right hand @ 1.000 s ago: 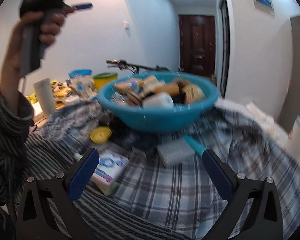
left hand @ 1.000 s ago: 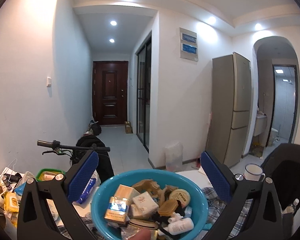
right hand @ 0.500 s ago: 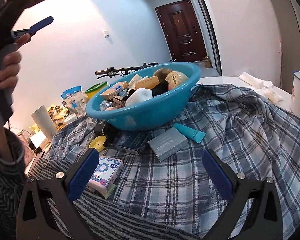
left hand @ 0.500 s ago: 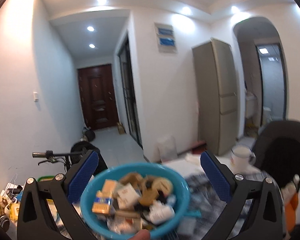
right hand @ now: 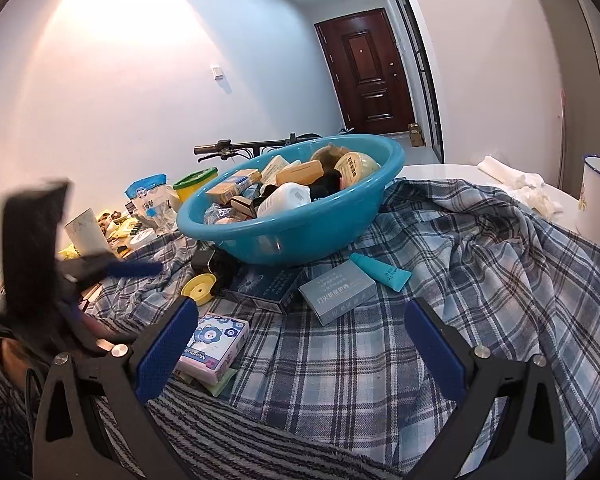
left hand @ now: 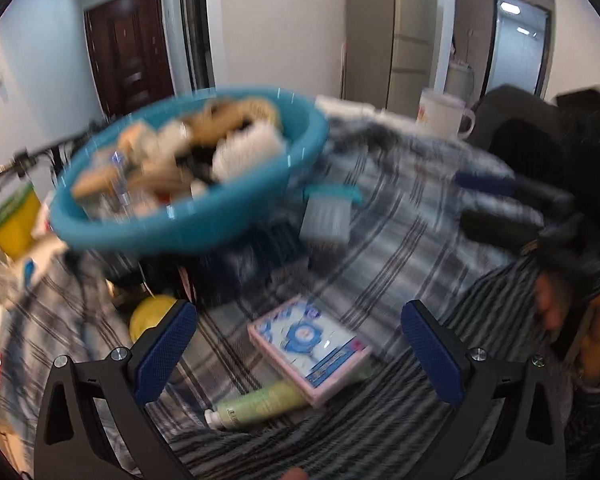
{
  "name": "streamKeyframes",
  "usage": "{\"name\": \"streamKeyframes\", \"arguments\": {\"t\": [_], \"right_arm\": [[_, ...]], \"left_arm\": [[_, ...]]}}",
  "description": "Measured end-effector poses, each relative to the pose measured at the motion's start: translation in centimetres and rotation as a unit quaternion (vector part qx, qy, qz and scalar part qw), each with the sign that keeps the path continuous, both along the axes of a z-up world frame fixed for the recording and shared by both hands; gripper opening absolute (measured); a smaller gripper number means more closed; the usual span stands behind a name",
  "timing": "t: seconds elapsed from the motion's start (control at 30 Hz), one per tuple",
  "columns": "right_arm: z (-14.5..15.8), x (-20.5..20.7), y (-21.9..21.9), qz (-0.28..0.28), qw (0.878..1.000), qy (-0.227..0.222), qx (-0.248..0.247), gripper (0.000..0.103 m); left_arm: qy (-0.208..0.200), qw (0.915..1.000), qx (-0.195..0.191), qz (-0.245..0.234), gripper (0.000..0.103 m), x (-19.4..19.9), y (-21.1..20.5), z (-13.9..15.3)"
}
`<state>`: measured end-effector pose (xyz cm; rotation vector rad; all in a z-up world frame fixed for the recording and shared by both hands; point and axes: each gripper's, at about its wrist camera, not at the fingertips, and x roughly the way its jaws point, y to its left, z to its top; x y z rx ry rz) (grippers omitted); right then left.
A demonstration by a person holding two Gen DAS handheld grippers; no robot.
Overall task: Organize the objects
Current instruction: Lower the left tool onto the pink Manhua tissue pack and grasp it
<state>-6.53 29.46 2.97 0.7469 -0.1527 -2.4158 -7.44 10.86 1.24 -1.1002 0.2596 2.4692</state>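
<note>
basin [right hand: 300, 240]: turquoise blue
cloth [right hand: 480, 280]: blue, white, dark plaid
near fabric [right hand: 260, 440]: grey, dark stripes
tissue pack [right hand: 212, 344]: pink, white, blue print
tube [right hand: 380, 272]: teal
box [right hand: 338, 292]: grey-blue
lid [right hand: 199, 288]: yellow
finger pads [right hand: 166, 350]: dark blue
door [right hand: 370, 68]: dark red-brown
mug [right hand: 598, 200]: white, blue rim

Left wrist view is motion-smeared: blue basin [left hand: 188, 184] contents unreadable there, grey box [left hand: 326, 220] label illegible. My left tongs [right hand: 32, 256] are a dark blur in the right view. Green tube [left hand: 260, 402] half hidden under the pink tissue pack [left hand: 308, 340]. White mug [right hand: 598, 196] cut by the frame edge.
</note>
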Motion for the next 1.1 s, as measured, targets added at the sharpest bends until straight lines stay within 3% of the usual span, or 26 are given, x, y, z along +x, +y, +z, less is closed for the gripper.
{"name": "streamKeyframes", "arguments": {"t": [0.2, 0.53, 0.6, 0.7, 0.9, 1.1], "right_arm": [[0.0, 0.0, 0.0, 0.0, 1.0, -0.001, 0.001, 0.103], [0.0, 0.0, 0.0, -0.001, 1.0, -0.001, 0.005, 0.103], [0.0, 0.0, 0.0, -0.001, 1.0, -0.001, 0.005, 0.103], [0.0, 0.1, 0.0, -0.001, 1.0, 0.0, 0.005, 0.103], [0.0, 0.0, 0.0, -0.001, 1.0, -0.004, 0.005, 0.103], [-0.3, -0.4, -0.3, -0.001, 1.0, -0.015, 0.01, 0.103]], "left_arm": [[-0.064, 0.9977, 0.02, -0.012, 0.103, -1.9, -0.9, -3.3], [-0.085, 0.9948, -0.043, -0.036, 0.103, -2.5, 1.3, -5.7], [-0.084, 0.9948, -0.044, -0.036, 0.088, -2.7, 1.3, -5.9], [-0.086, 0.9951, -0.03, -0.036, 0.085, -2.8, 1.2, -5.9], [-0.059, 0.9976, -0.005, -0.035, 0.085, -2.3, 0.8, -4.8], [0.014, 0.9985, 0.049, -0.019, 0.085, -0.5, -1.6, -1.9]]}}
